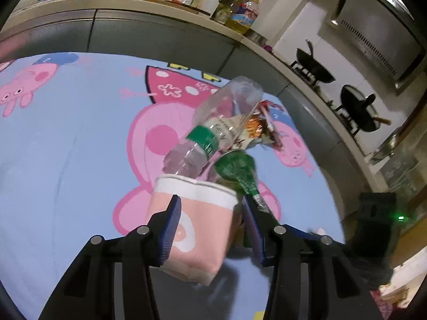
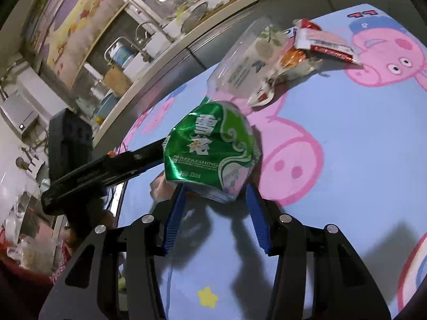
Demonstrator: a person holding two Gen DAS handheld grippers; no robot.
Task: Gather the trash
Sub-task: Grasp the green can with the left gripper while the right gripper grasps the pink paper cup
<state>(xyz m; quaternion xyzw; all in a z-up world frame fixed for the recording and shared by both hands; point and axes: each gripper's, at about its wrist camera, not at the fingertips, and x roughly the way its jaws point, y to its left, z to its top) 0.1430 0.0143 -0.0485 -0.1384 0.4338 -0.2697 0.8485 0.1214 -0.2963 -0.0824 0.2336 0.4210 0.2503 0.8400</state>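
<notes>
Grip on a pink and white paper cup (image 1: 197,229) is seen nearest in the left wrist view: the left gripper (image 1: 212,229) is closed on it, one blue pad pressed flat against the cup's side, the other pad at its far side, partly hidden. The cup is held tilted above the cloth, its white rim turned away from the camera. A clear plastic bottle (image 1: 213,130) with a green label band is seen just past that rim, its lower end overlapping the rim; whether it sits inside the cup cannot be told.

In the right wrist view, a crushed green can (image 2: 213,152) is pinched in the right gripper (image 2: 216,200), its dented lower edge caught between the blue pads. The can is carried clear of the table, just beside the left gripper's black finger, which reaches in from the left.

Beyond the can, crumpled snack wrappers (image 2: 317,42) are left lying on the blue cartoon-pig tablecloth (image 2: 360,138), next to the bottle's far end.

Farther off, a kitchen counter (image 1: 160,5) crowded with bottles and two black woks (image 1: 317,69) on a stove are noted.
</notes>
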